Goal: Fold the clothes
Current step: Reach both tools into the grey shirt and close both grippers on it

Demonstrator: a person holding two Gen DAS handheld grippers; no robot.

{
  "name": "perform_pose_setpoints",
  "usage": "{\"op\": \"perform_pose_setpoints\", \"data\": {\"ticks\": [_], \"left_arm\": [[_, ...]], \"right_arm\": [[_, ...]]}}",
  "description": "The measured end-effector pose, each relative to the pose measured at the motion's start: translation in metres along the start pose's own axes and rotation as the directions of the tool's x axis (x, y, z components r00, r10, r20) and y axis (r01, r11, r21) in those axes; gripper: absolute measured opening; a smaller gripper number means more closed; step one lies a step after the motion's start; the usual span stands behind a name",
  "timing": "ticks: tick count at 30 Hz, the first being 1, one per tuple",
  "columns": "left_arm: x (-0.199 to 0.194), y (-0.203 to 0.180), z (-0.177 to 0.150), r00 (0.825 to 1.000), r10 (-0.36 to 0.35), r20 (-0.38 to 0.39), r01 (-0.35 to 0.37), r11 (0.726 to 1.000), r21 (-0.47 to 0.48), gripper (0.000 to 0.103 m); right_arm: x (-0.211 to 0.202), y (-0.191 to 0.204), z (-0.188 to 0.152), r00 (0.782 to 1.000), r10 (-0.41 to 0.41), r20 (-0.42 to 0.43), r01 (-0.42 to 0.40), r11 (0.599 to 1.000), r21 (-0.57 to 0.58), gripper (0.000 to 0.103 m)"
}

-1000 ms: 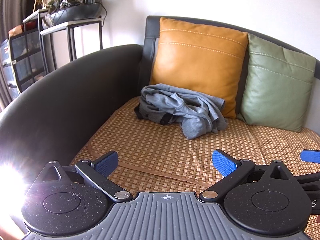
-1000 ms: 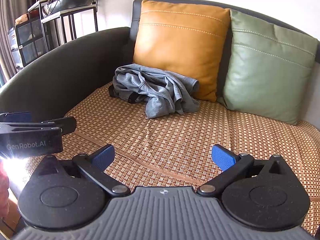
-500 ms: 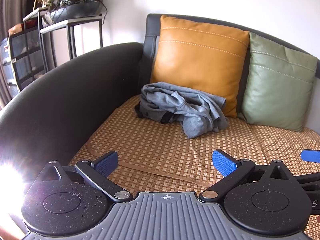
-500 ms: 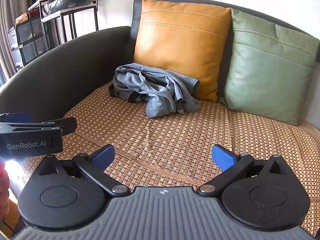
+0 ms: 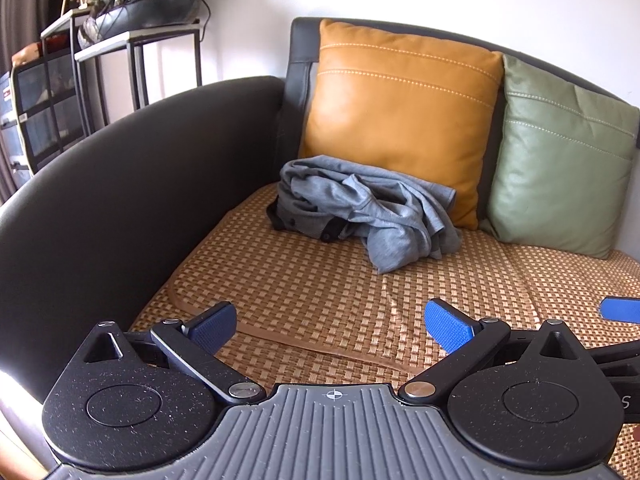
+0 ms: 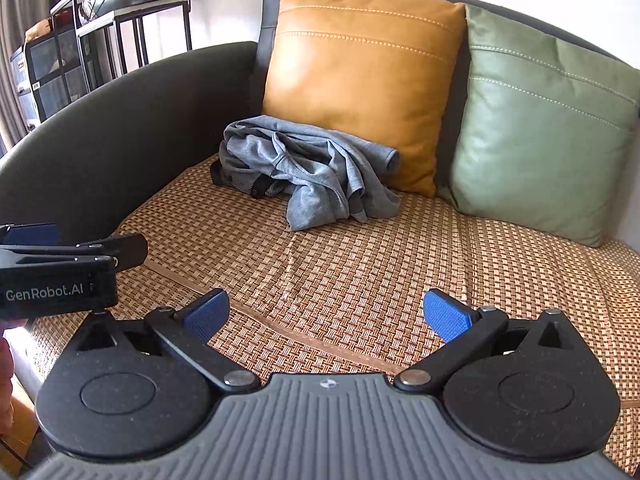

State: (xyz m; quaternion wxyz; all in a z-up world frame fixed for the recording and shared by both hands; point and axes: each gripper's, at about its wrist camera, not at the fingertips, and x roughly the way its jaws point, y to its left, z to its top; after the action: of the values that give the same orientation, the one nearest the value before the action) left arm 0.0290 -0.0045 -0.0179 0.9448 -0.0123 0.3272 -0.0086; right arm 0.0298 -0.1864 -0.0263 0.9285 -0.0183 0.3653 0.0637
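- A metal shelf unit point(image 5: 136, 52) stands beyond the sofa's left arm, against the white wall, with a dark planter bowl point(image 5: 148, 12) on its top.
- The sofa point(image 5: 120, 184) is dark, with a curved left arm and a woven mat point(image 5: 320, 280) covering the seat.
- The left gripper point(image 5: 330, 326) hovers over the front edge of the mat, near the seat's front left corner. Its blue-padded fingers point(image 5: 212, 326) are spread wide, with nothing between them. In the right wrist view it shows from the side at the left edge point(image 6: 72, 248), its black body lettered in white.
- The grey garment point(image 5: 368, 212) lies crumpled in a loose heap at the back left of the seat, near the corner where the arm meets the backrest. Its rear edge touches the foot of the orange cushion. A dark collar or placket with buttons shows at its left front side. It is well apart from both grippers.
- The orange cushion point(image 5: 400, 120) leans upright against the backrest, just behind the garment.
- The right gripper point(image 6: 326, 314) hovers over the front part of the mat, to the right of the left one. Its jaws likewise stand wide and hold nothing.
- The green cushion point(image 5: 560, 160) leans on the backrest at the back right of the seat, touching the orange one's right side.
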Motion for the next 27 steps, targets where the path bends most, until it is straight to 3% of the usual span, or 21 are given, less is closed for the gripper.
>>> {"op": "perform_pose_setpoints", "data": {"ticks": [5,12,19,27], "left_arm": [[0.02,0.002,0.005,1.0,0.0,-0.017,0.0,1.0,-0.003,0.103],[0.078,0.01,0.026,1.0,-0.011,-0.023,0.012,1.0,0.014,0.103],[0.169,0.007,0.055,0.999,-0.04,-0.031,0.041,0.999,0.025,0.103],[0.268,-0.003,0.085,0.996,-0.063,-0.066,0.059,0.996,-0.072,0.103]], "right_arm": [[0.016,0.0,0.005,1.0,0.006,-0.003,-0.006,1.0,-0.011,0.103],[0.063,-0.013,0.031,1.0,0.011,0.026,-0.011,1.0,-0.029,0.103],[0.159,-0.032,0.061,0.998,0.048,0.049,-0.047,0.998,-0.034,0.101],[0.265,-0.033,0.066,0.998,0.055,-0.003,-0.055,0.993,-0.106,0.084]]}}
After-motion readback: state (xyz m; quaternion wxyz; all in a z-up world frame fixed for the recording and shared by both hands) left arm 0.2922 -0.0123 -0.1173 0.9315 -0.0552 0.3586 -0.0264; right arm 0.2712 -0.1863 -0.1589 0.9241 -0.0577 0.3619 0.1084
